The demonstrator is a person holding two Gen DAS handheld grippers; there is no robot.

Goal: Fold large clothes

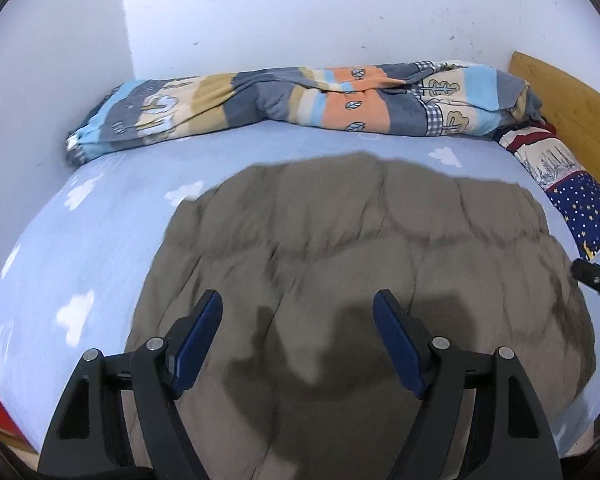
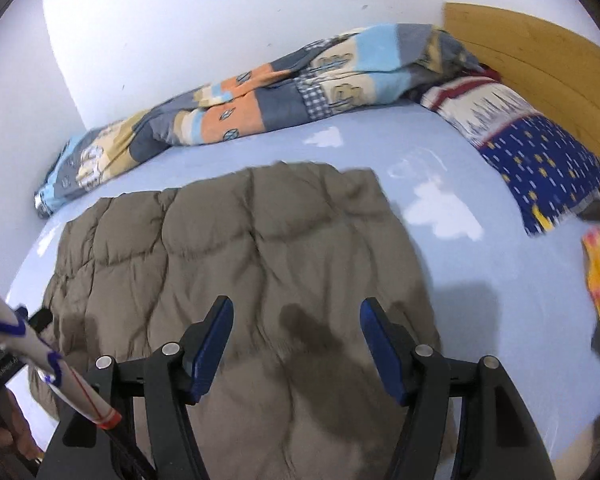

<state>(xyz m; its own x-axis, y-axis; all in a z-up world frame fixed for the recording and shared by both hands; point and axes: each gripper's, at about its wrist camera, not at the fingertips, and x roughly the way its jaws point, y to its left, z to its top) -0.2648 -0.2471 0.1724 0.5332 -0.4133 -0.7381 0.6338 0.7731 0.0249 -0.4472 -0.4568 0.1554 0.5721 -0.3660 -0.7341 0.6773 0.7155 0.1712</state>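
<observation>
Patchwork blanket (image 1: 300, 96), starry pillow (image 2: 540, 160), wood headbd (image 2: 540, 48), blue sheet (image 1: 80, 248)

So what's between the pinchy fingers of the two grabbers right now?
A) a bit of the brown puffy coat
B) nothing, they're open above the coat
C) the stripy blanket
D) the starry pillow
B: the left gripper and the right gripper both stand wide open above the brown quilted garment, with only their shadows falling on it and no fabric between the pads.
</observation>
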